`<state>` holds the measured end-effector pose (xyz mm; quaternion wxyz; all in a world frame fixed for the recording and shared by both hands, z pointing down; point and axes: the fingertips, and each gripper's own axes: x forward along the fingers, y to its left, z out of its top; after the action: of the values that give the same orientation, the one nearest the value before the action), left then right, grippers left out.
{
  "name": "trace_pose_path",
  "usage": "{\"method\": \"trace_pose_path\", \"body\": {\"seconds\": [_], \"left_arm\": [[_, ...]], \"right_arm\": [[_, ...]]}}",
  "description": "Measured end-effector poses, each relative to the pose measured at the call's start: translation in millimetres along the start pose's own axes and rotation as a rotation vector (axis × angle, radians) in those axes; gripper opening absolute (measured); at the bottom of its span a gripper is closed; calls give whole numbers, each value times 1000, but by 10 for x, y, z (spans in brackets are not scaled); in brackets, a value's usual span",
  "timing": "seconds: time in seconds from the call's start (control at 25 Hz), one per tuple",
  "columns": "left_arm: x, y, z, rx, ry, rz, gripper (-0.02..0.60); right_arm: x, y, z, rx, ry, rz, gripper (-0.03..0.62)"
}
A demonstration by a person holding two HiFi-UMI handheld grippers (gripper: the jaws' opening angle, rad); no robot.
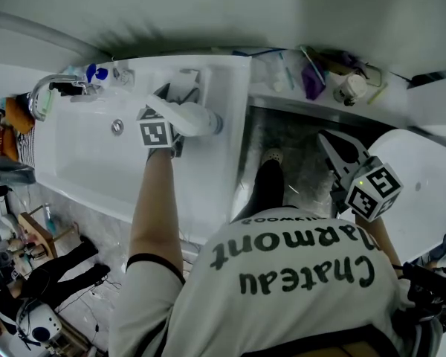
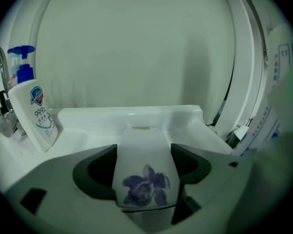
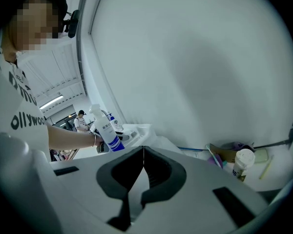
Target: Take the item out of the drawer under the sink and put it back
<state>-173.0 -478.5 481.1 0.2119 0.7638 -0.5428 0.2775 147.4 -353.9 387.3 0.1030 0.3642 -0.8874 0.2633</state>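
One white bottle is pinched in left tongs over the sink; right tongs pressed together.

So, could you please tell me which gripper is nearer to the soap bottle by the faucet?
Left. The left gripper, shut on a white bottle, is over the sink near the soap bottle; the right gripper, shut and empty, is away past the sink's far side.

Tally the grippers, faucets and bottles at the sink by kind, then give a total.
Grippers: 2, the left gripper shut on the flower-print bottle, the right gripper shut and empty.
Faucets: 1, the faucet.
Bottles: 2 that I can make out, the flower-print bottle and the pump soap bottle.
Total: 5.
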Motion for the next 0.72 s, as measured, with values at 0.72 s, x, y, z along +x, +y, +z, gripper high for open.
{"method": "trace_pose_path", "body": {"seconds": [0.72], "left_arm": [[16, 4, -24, -58, 4, -31, 337]], "right_arm": [[-70, -31, -7, -7, 3, -10, 12]]}}
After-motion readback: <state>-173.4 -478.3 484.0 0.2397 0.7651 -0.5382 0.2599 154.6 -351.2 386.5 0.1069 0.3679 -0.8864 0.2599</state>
